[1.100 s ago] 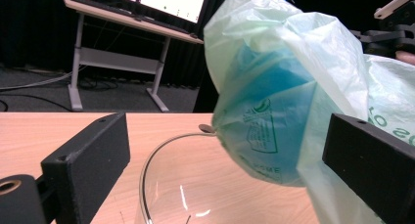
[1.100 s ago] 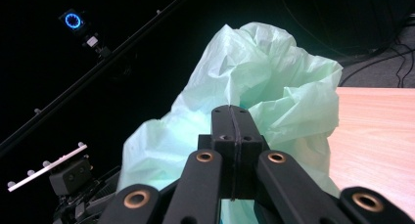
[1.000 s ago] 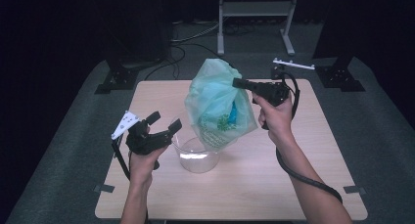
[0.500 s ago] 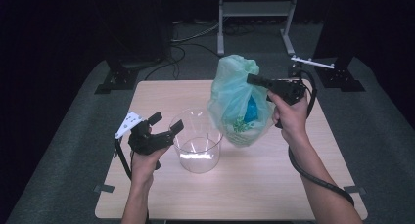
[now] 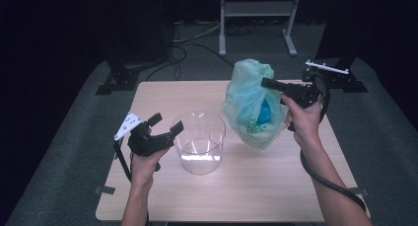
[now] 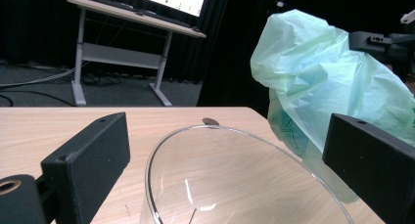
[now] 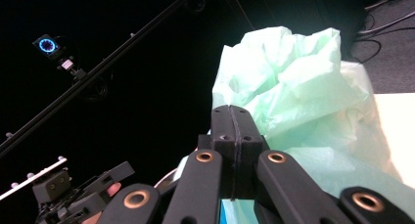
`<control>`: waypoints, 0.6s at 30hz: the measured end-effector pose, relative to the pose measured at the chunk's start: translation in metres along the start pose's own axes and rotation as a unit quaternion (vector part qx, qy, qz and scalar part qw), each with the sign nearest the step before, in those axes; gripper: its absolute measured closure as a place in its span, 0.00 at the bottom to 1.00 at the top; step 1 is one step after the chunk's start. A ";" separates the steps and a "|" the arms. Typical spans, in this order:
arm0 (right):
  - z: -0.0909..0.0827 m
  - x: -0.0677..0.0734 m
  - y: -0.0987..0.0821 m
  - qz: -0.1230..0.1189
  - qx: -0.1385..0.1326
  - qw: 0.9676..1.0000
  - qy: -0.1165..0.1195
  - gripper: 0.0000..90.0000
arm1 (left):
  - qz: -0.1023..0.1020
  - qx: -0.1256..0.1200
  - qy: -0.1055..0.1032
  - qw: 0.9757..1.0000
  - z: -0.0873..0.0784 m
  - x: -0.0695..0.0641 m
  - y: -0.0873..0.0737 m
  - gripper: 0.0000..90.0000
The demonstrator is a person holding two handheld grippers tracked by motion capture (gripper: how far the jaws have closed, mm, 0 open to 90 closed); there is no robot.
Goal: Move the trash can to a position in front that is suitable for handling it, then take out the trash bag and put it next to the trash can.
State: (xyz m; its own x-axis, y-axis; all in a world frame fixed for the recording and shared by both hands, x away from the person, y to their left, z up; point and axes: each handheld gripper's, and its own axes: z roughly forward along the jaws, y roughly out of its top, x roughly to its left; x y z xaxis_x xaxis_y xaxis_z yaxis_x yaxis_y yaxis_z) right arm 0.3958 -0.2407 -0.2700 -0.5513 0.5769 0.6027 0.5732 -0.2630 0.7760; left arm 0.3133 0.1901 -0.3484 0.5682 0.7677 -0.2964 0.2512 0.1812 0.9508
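On the wooden table (image 5: 256,186), the green plastic bag (image 5: 249,107) is being pinched by the right gripper (image 5: 266,82) beside the glass bowl (image 5: 198,142); the left gripper (image 5: 166,124) is being held spread; lowering seems next.

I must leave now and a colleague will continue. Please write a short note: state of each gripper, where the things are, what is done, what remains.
Right gripper: fingers shut on the green plastic bag, pinching it near the top; something blue is inside.
Left gripper: open, at the rim of the clear glass bowl, not gripping it.
Done: the bag has moved from over the bowl to its right.
Left: probably set the bag down and release.
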 end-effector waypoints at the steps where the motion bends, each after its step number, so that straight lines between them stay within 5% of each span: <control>1: 0.000 -0.001 -0.001 0.002 0.000 1.000 0.000 1.00 | 0.000 0.000 0.000 1.000 0.000 0.000 0.000 0.03; 18: 0.006 -0.027 -0.013 0.022 0.008 1.000 -0.016 1.00 | 0.000 0.004 -0.001 1.000 0.003 -0.001 -0.001 0.03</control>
State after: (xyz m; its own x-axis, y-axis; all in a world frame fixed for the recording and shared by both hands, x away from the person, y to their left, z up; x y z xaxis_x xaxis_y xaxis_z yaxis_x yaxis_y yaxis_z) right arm 0.4069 -0.2488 -0.2973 -0.5054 0.5894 0.6302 0.6070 -0.2762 0.7451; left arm 0.3149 0.1876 -0.3499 0.5699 0.7665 -0.2960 0.2567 0.1761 0.9503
